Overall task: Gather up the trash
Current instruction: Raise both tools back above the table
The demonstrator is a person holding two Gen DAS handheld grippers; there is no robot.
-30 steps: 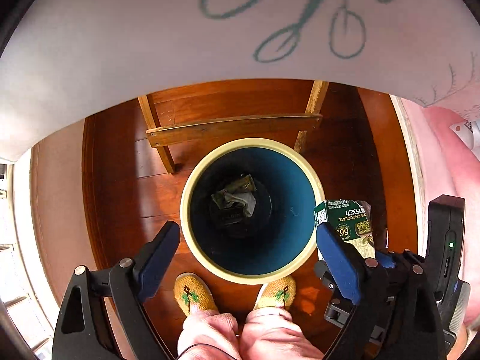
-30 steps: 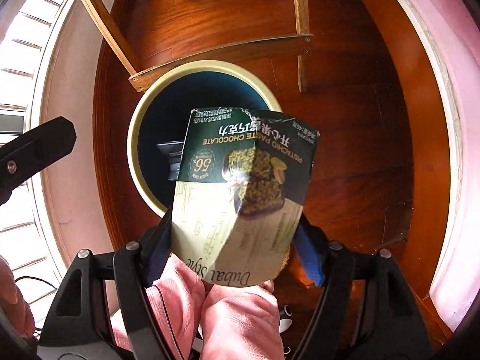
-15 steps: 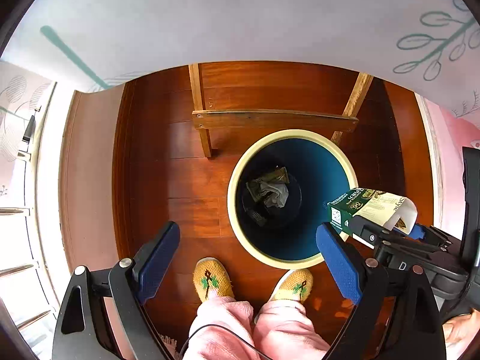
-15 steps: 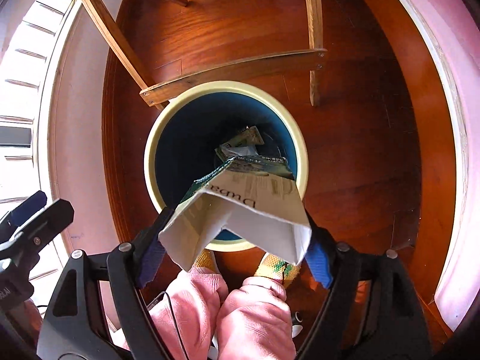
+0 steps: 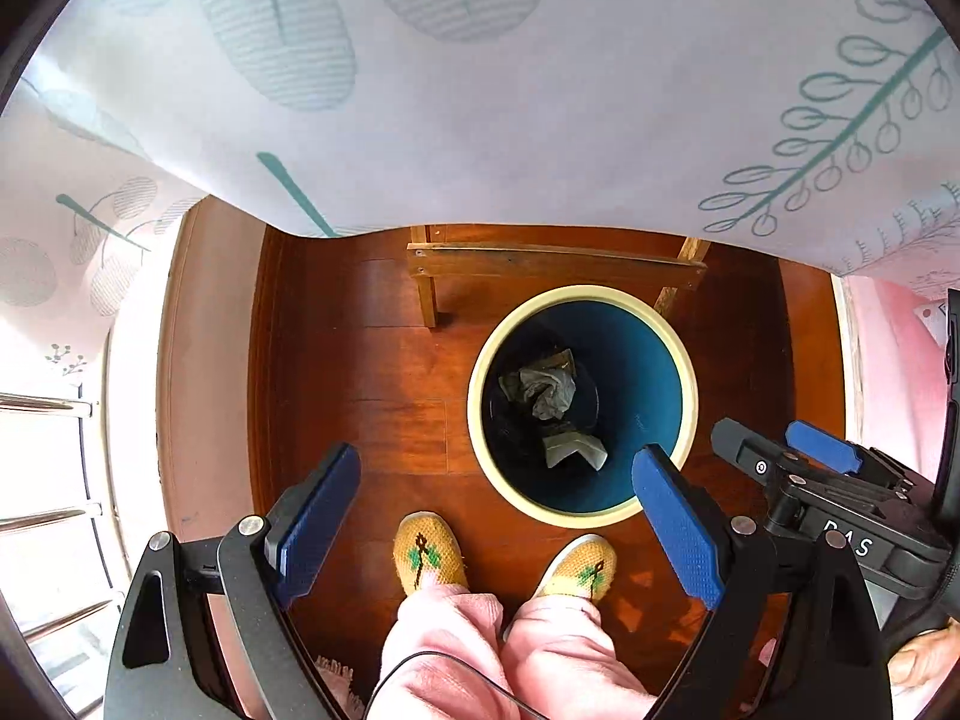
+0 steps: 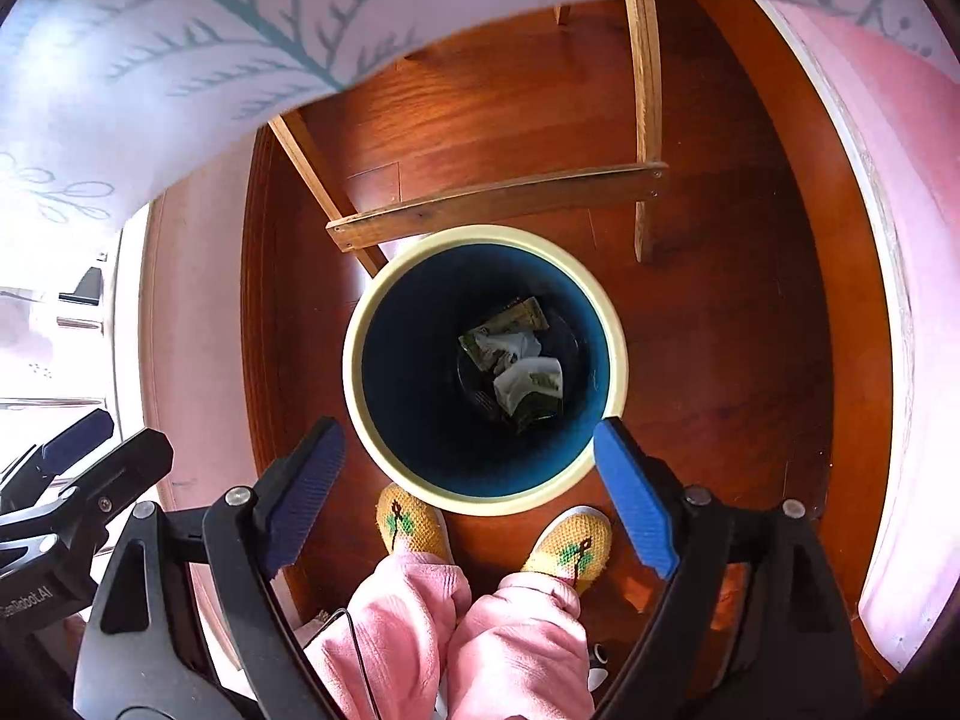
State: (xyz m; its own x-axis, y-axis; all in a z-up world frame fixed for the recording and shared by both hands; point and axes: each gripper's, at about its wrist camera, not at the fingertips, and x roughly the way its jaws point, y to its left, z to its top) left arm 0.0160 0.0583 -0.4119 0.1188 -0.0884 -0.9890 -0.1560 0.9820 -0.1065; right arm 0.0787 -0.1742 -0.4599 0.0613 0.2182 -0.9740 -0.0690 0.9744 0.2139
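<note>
The right gripper [image 6: 468, 480] pointed steeply down over the bin [image 6: 360, 330], its jaws opening wide with nothing between them. The left gripper [image 5: 498, 516] also hung open and empty, aimed straight down.

The chocolate box [image 6: 531, 387] lay crumpled at the bottom of the bin, its long axis tilted roughly from the upper left toward the lower right in the right wrist view, beside other wrappers [image 6: 504, 330].

The bin stood on a reddish wooden floor [image 6: 720, 330], by wooden table legs [image 6: 645, 120] under a leaf-printed cloth [image 5: 480, 120]. Knitted slippers [image 5: 426, 552] stood just before it. The box's print was too small to read.
</note>
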